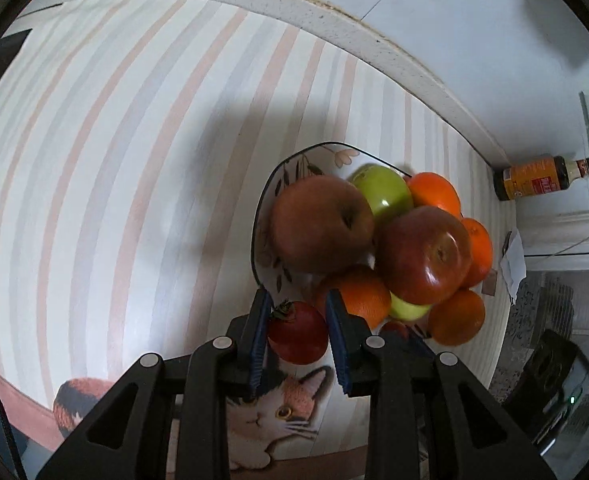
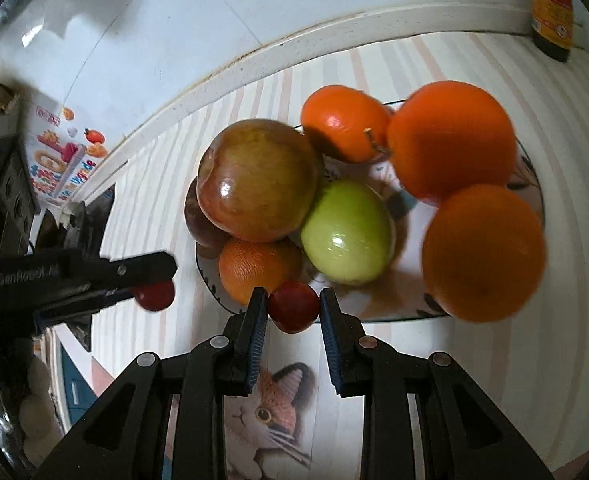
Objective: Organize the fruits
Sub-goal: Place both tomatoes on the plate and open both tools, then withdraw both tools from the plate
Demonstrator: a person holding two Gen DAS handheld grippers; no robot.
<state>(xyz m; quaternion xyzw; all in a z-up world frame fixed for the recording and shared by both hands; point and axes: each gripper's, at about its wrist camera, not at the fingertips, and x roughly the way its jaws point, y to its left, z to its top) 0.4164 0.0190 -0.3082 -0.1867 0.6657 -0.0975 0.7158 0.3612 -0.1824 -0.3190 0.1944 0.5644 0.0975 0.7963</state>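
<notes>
A patterned plate [image 1: 260,208] on the striped tablecloth holds piled fruit: a brownish-red apple [image 1: 320,222], a shiny red apple [image 1: 424,256], a green apple [image 1: 384,192] and several oranges. My left gripper [image 1: 298,300] is shut on a small red tomato [image 1: 298,334] with a green calyx, just in front of the plate's near rim. My right gripper [image 2: 293,294] is shut on another small red tomato [image 2: 294,306] over the near rim of the plate [image 2: 374,318]. The right wrist view also shows the left gripper [image 2: 150,280] at the left, its tomato [image 2: 154,296] between its fingers.
A dark sauce bottle [image 1: 542,178] stands by the wall at the counter's back corner. A cat picture [image 1: 278,404] is printed on the cloth under both grippers. A colourful box [image 2: 60,152] leans at the far left. A raised speckled ledge [image 1: 334,24] borders the counter.
</notes>
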